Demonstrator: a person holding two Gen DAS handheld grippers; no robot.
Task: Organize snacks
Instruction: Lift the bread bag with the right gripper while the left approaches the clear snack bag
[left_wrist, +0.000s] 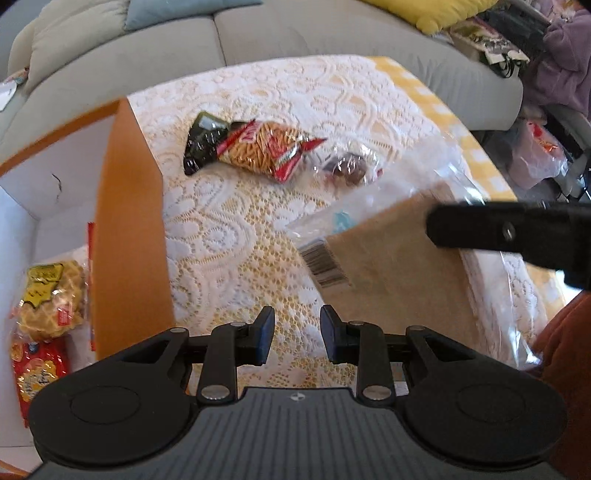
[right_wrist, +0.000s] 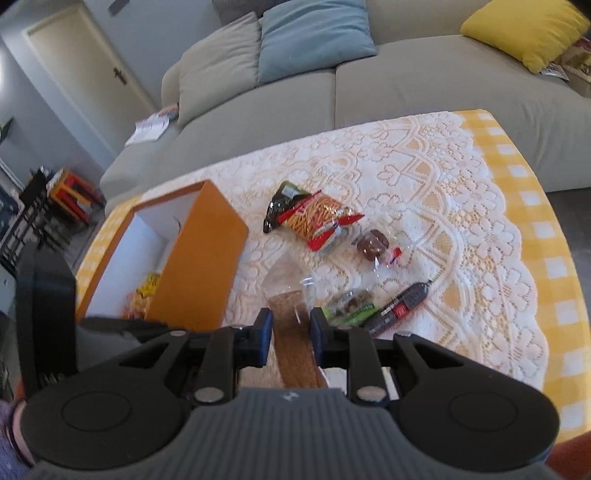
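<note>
Beside the orange box (right_wrist: 201, 258) on the lace-covered worktop (right_wrist: 443, 206), the right claw (right_wrist: 290, 325) is clenched on a flat brown snack in a clear wrapper (right_wrist: 293, 332). Beyond the box lie four loose snacks: pretzel bag (right_wrist: 314, 218), chocolate cookie (right_wrist: 373, 243), green nut pack (right_wrist: 349, 306), dark bar (right_wrist: 400, 304). Two packets (left_wrist: 48, 295) sit inside the box. Left claw (left_wrist: 297, 334) hangs released, grasping nothing.

Both cams sit on grippers, looking steeply down & fwd along the fingers: left-wrist cam close over the lace table (left_wrist: 229, 236) by the box (left_wrist: 125, 221), right-wrist cam farther back, sharing box (right_wrist: 199, 258), stick snack (right_wrist: 314, 221) & sofa (right_wrist: 406, 96).
</note>
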